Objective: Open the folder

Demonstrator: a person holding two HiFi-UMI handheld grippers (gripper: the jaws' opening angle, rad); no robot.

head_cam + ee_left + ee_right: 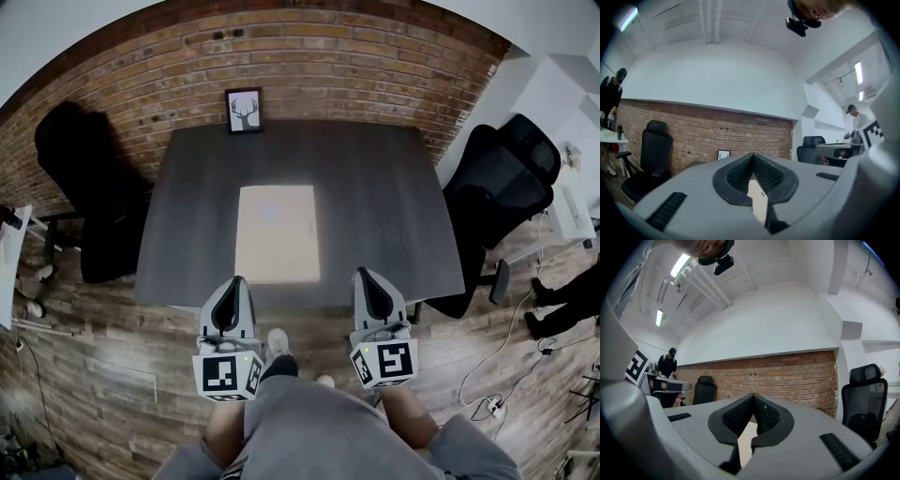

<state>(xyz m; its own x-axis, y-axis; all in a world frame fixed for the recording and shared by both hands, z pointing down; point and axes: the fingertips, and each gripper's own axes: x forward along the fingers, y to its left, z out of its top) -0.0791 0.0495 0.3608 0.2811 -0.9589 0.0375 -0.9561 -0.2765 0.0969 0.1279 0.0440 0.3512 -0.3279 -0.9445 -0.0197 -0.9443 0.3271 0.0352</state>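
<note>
A cream folder (277, 232) lies flat and closed on the middle of the dark grey table (375, 197). My left gripper (238, 278) hovers at the table's near edge, just short of the folder's near left corner, jaws shut with nothing between them. My right gripper (362, 272) is level with it at the near edge, to the right of the folder, also shut and empty. In the left gripper view a strip of the folder (757, 199) shows through the gap below the closed tips (753, 155); the right gripper view shows the folder (746, 442) under its tips (753, 395).
A framed deer picture (245, 111) stands at the table's far edge against the brick wall. Black office chairs stand at the left (89, 178) and right (502, 183). A white desk (572, 202) is at the far right. People stand in the background of both gripper views.
</note>
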